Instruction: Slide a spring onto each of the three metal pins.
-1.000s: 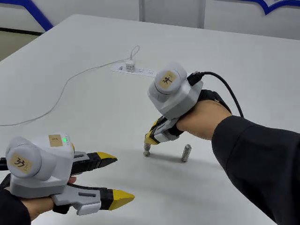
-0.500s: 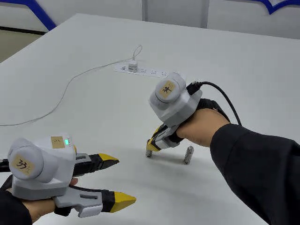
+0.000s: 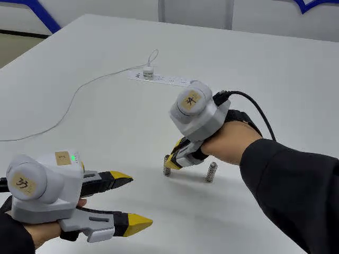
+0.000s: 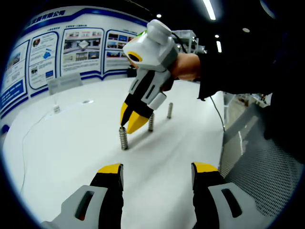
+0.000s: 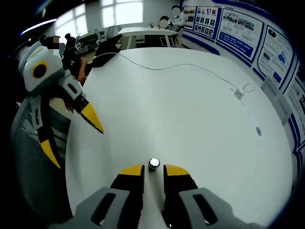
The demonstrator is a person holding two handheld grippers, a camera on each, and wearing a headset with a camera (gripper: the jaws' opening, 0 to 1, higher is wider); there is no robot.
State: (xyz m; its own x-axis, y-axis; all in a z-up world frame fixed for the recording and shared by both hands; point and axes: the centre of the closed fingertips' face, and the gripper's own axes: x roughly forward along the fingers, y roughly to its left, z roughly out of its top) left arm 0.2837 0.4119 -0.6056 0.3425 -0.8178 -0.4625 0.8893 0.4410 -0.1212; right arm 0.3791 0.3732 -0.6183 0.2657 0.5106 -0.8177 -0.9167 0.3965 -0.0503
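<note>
left gripper (image 3: 141, 200): jaws apart, empty | right gripper (image 3: 169, 161): jaws nearly together above spring (image 3: 167, 171) upright on tabletop (image 3: 106, 121), grip unclear | spring: probably light, squashy, slippery; pinch mid-coil gently

The left gripper (image 3: 140, 201) and the right gripper (image 3: 169, 160) wear one scheme: pale grey bodies, black jaws tipped in yellow, and a round tan label marked in black. The left one also carries a small green light (image 3: 72, 157). The table (image 3: 106, 121) is plain white, as are the power strip (image 3: 161, 79) and its thin cable (image 3: 74, 98), while the springs (image 3: 211, 172) are silver-grey. The sleeve (image 3: 296, 190) and the cord (image 3: 257, 106) are black, and the wall boards (image 4: 71, 47) are white with blue print and blue trim.
</note>
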